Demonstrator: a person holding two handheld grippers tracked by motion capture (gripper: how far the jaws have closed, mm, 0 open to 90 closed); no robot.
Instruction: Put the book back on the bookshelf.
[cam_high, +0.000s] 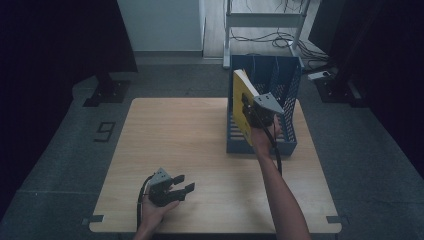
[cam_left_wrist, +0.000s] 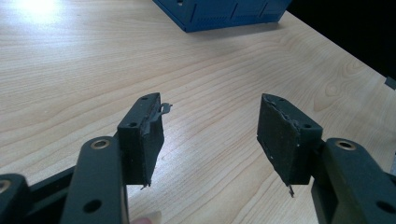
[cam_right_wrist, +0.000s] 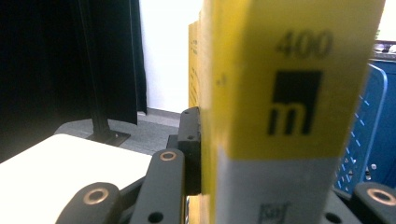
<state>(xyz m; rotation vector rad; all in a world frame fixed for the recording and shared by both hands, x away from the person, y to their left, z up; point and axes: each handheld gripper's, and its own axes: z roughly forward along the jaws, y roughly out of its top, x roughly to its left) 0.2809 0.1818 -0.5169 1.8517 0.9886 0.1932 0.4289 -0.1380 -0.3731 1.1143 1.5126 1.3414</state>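
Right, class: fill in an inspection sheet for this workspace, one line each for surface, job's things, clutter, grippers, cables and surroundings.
Surface: light wooden table, bare apart from the rack.
Job's things: yellow book held upright at the left end of the blue rack; rack stands at the table's far right.
Clutter: nothing seen.
Grippers: right gripper shut on the book; left gripper open, empty, low over the near left of the table.
Cables: one trails from each gripper; more cables on the floor beyond.
Surroundings: grey floor, dark curtains, white frame behind the table.
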